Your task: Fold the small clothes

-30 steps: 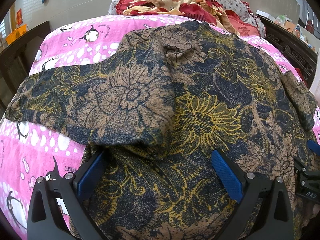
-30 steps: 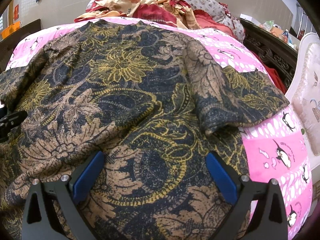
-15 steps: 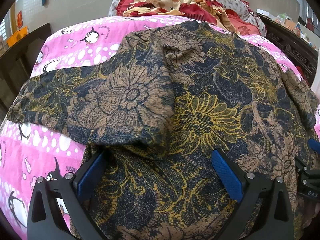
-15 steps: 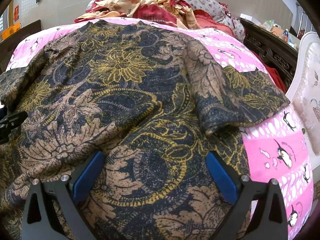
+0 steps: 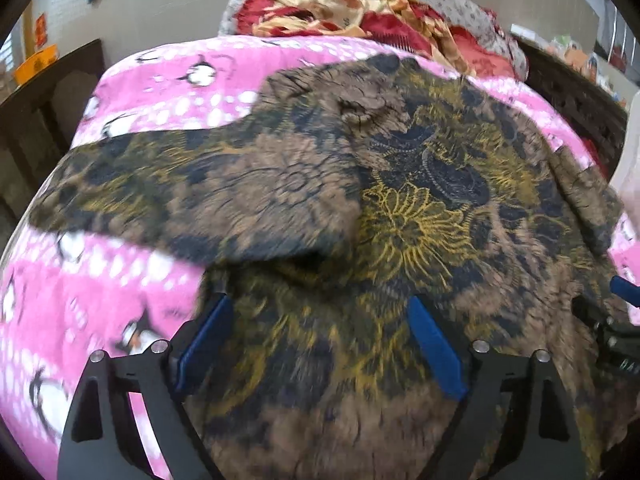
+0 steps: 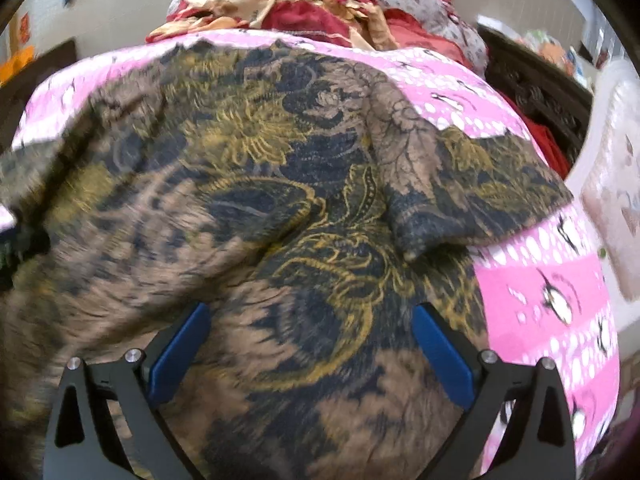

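Floral shirt (image 5: 400, 200), dark blue with brown and yellow flowers, lies spread across the pink penguin-print bedspread (image 5: 120, 280) of a bed. In the left wrist view, the left gripper (image 5: 320, 336) tilts steeply down over the shirt's near hem area. Its blue fingers (image 5: 434, 346) stand wide apart and are closing, with the fabric lying between them but not pinched by either pad. One short sleeve (image 5: 180, 200) reaches out to the left over the bedspread. At the right edge, a part of the right gripper (image 5: 616, 320) shows low over the cloth. A heap of red and cream bedding (image 5: 360, 12) sits at the far end of the bed. The near part of the picture is blurred.

In the right wrist view, the right gripper (image 6: 312, 344) likewise points steeply down at the shirt (image 6: 260, 200). Its blue fingers (image 6: 442, 354) are spread wide and released, cloth beneath and between them, nothing grasped. The other sleeve (image 6: 460, 196) lies out to the right on the bedspread (image 6: 540, 300). The bedding heap (image 6: 300, 4) lies beyond.
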